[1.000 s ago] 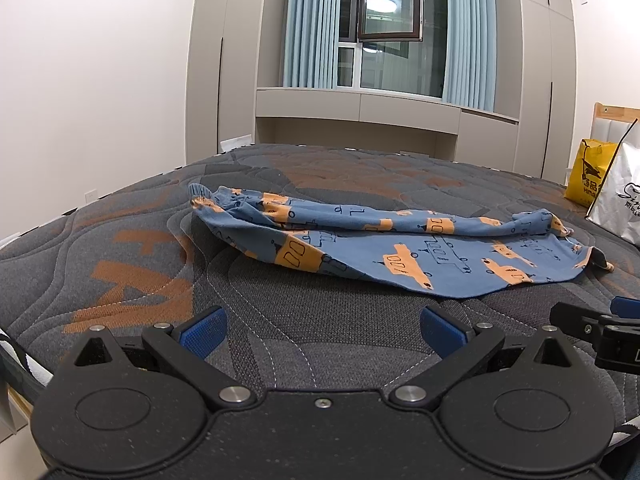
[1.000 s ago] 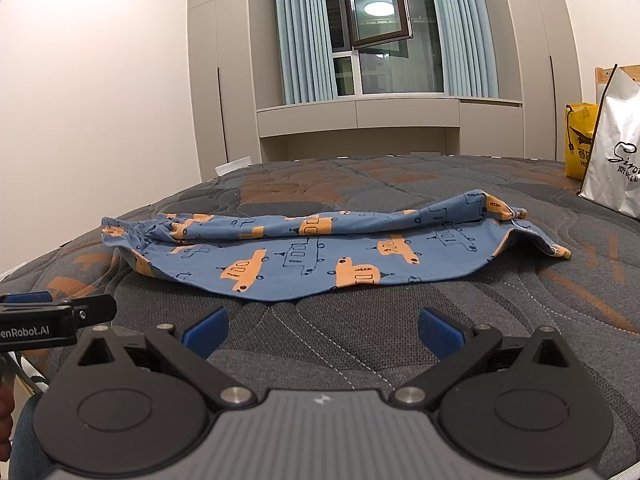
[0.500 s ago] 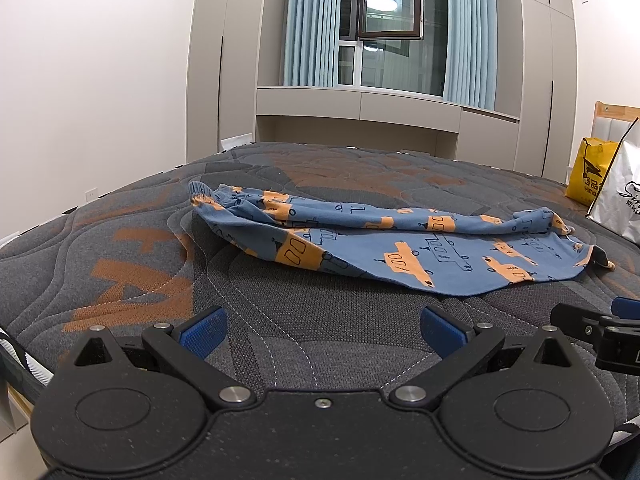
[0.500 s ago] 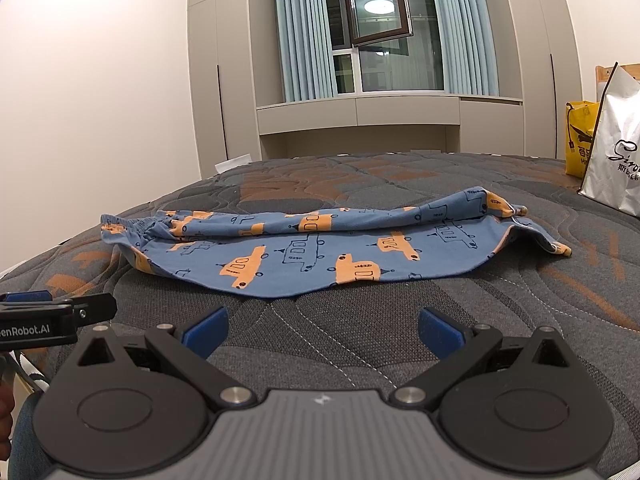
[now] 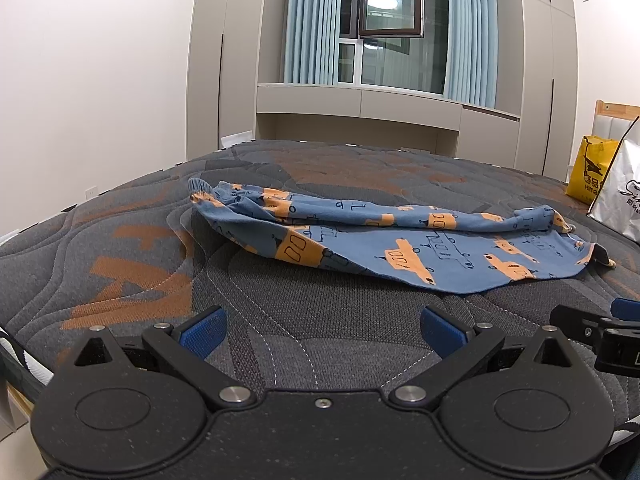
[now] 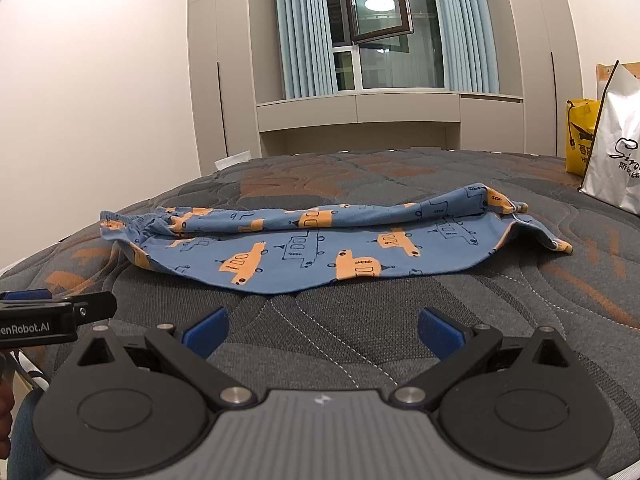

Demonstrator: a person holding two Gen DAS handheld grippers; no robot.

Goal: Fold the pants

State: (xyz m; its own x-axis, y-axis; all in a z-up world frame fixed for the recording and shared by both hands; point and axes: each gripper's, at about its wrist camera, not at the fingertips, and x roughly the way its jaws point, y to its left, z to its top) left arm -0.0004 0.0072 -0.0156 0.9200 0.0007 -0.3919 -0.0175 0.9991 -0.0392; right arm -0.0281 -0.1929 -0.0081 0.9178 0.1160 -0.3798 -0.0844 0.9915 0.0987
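Note:
Blue pants with orange car prints (image 5: pixel 384 240) lie sideways on the dark quilted mattress (image 5: pixel 320 320), waistband at the left, leg ends at the right. They also show in the right wrist view (image 6: pixel 320 244). My left gripper (image 5: pixel 322 330) is open and empty, low over the mattress, short of the pants' near edge. My right gripper (image 6: pixel 322 330) is open and empty, also short of that edge. Each gripper shows at the side of the other's view: the right one (image 5: pixel 600 328) and the left one (image 6: pixel 52 316).
A yellow bag (image 5: pixel 590 176) and a white bag (image 6: pixel 616 148) stand at the mattress's right side. A white wall runs along the left, cabinets and a curtained window at the back. The mattress's near-left edge (image 5: pixel 16 344) drops off beside my left gripper.
Both grippers have crept slightly forward toward the pants. The pants have not moved and both grippers stay open.

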